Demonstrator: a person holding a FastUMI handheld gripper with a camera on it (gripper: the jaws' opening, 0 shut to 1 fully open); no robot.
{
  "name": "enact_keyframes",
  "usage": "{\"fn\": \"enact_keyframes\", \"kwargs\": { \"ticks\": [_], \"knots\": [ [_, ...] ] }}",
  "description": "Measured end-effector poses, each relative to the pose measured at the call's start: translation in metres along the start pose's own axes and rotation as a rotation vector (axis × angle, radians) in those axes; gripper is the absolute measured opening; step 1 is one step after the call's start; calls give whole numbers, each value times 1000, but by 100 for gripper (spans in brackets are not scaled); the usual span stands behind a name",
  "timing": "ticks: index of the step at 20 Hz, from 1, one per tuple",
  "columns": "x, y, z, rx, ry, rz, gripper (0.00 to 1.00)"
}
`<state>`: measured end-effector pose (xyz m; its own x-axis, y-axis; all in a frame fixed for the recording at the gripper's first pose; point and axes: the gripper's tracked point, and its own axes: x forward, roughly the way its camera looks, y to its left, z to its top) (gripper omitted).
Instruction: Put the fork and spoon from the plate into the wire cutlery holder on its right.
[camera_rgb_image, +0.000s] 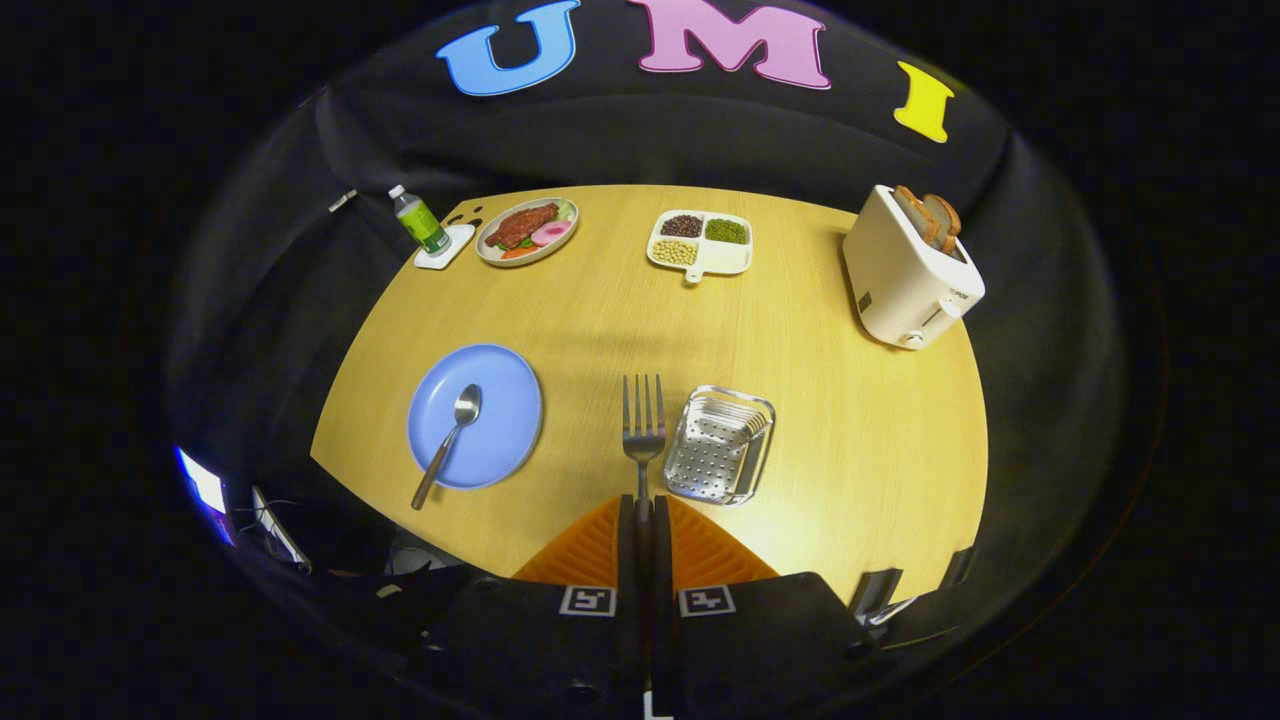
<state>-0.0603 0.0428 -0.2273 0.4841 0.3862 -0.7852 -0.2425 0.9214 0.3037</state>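
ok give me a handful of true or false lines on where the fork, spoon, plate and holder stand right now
1. The gripper is shut on the fork. True.
2. The spoon already lies in the wire cutlery holder. False: it lies on the blue plate, handle over the rim.
3. The fork's tines point away from the fingers. True.
4. The holder sits left of the plate. False: it is to the plate's right.
5. The toaster has no bread in it. False: slices stick out of its top.
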Motion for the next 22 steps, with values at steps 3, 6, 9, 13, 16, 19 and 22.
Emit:
{"fn": "enact_keyframes", "kwargs": {
  "ticks": [3,6,9,13,16,19,22],
  "knots": [
    [6,-25,-15,-2,82,-11,8],
    [21,-42,-27,-15,169,-13,8],
    [35,-45,-29,-23,217,7,8],
    [54,-54,-27,-45,266,-12,9],
    [61,-51,-26,-36,276,-13,11],
    [66,-47,-21,-29,265,-9,12],
    [68,-45,-16,1,241,-8,13]
  ]
}}
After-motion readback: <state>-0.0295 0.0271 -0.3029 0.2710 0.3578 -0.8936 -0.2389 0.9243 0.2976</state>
